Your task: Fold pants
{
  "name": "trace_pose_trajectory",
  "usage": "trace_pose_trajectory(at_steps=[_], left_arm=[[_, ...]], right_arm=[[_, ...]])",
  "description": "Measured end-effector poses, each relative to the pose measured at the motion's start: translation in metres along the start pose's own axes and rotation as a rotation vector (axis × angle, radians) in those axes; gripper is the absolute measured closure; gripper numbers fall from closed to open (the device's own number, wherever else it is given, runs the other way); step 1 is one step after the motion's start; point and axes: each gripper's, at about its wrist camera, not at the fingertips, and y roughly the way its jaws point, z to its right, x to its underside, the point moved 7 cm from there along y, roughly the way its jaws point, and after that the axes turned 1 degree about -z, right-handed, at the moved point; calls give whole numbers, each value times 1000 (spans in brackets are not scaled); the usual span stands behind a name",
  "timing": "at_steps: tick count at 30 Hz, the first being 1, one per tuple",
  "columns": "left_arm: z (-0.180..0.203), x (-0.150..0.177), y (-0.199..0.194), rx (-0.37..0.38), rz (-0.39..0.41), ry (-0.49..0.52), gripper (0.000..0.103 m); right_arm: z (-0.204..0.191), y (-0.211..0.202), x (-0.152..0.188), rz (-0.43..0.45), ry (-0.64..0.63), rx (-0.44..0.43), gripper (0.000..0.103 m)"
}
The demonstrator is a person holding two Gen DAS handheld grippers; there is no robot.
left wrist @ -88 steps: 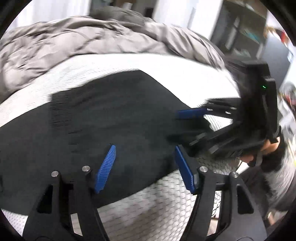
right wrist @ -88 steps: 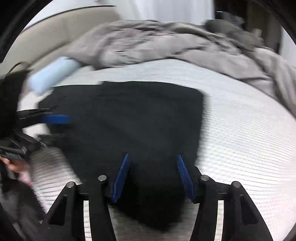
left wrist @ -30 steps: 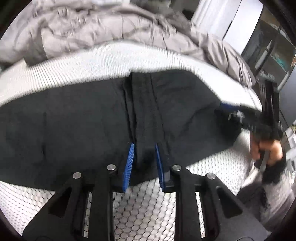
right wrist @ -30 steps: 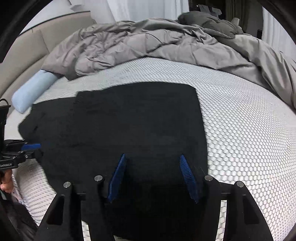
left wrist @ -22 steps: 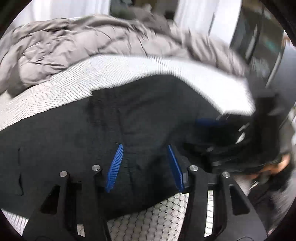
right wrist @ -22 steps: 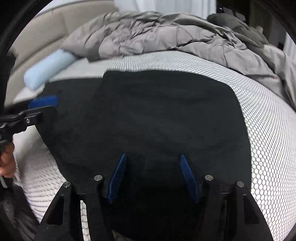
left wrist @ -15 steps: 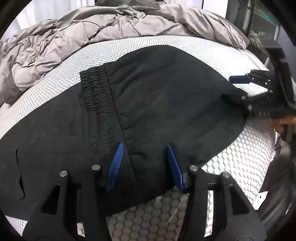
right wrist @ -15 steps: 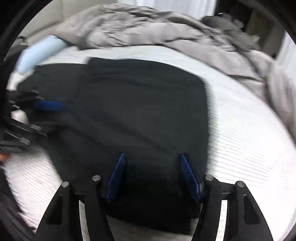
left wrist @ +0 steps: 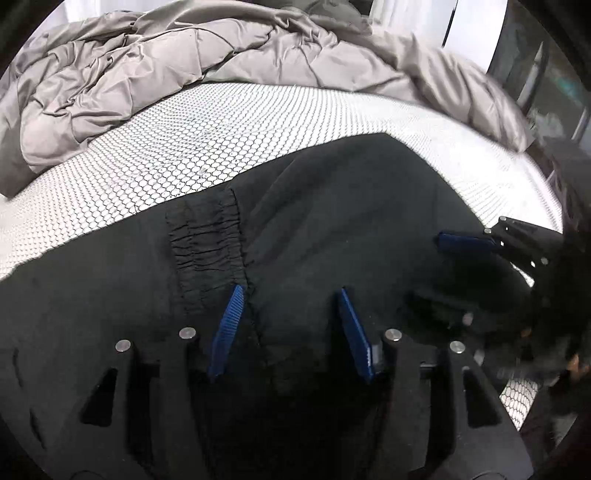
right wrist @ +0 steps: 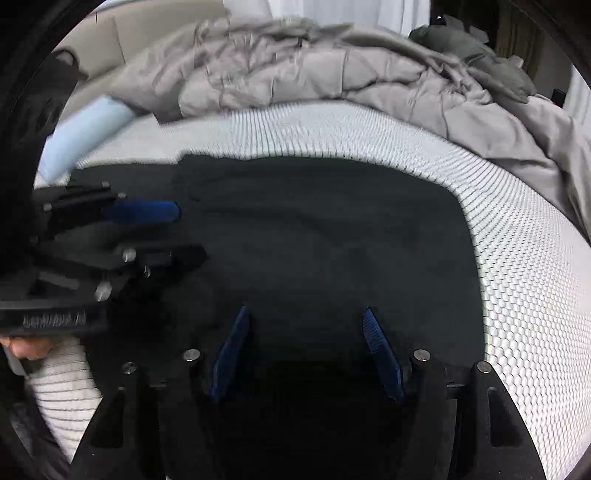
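Black pants (left wrist: pixel 332 221) lie flat on a white honeycomb mattress (left wrist: pixel 221 122), folded over so the elastic waistband (left wrist: pixel 207 240) lies on top. They also fill the right wrist view (right wrist: pixel 325 251). My left gripper (left wrist: pixel 290 291) is open and empty, hovering just above the fabric beside the waistband. My right gripper (right wrist: pixel 306 314) is open and empty over the near edge of the pants. Each gripper shows in the other's view, the right one (left wrist: pixel 480 243) at right, the left one (right wrist: pixel 147 214) at left.
A crumpled grey duvet (left wrist: pixel 184 59) is piled along the far side of the mattress. A pale blue bolster (right wrist: pixel 85 136) lies at far left by a beige headboard (right wrist: pixel 122 29). Bare mattress (right wrist: pixel 517 295) lies right of the pants.
The left gripper opened after pinching the waistband fold a second ago and has moved closer over the pants. The right gripper stayed open and shifted closer to the left one.
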Motion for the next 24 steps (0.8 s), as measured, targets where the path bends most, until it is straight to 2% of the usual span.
trace_pose_trajectory(at_steps=[1, 3, 5, 8, 11, 12, 14, 16, 18, 19, 20, 21, 22, 24], left_arm=[[2, 0, -2, -3, 5, 17, 49], [5, 0, -4, -20, 19, 45, 49], [5, 5, -8, -35, 35, 41, 49], [5, 12, -24, -62, 57, 7, 49], [15, 24, -51, -66, 99, 5, 48], [21, 30, -57, -66, 107, 6, 46], [36, 45, -62, -60, 92, 34, 33], [43, 58, -58, -61, 55, 82, 27], [38, 77, -48, -95, -12, 116, 27], [37, 84, -48, -86, -21, 128, 27], [36, 90, -57, -83, 4, 145, 26], [33, 94, -64, -109, 8, 155, 24], [24, 99, -73, -156, 4, 149, 19], [5, 107, -87, -158, -2, 83, 19]], right_arm=[[5, -2, 2, 4, 1, 24, 37], [34, -9, 9, -1, 9, 173, 35], [57, -15, 17, 7, 10, 292, 25], [72, -28, 29, 25, 84, 241, 25], [64, -50, 31, 75, 90, 203, 25], [56, -60, 33, 101, 81, 161, 25], [43, -73, 41, 121, 81, 76, 23], [31, -68, 49, 95, 63, 8, 22], [27, -47, 59, 16, -9, 52, 22], [27, -42, 65, -3, -39, 84, 22], [26, -44, 70, -2, -46, 84, 23], [31, -48, 72, -3, -40, 84, 22], [37, -52, 74, -4, -32, 100, 22], [61, -58, 82, -1, 13, 124, 19]])
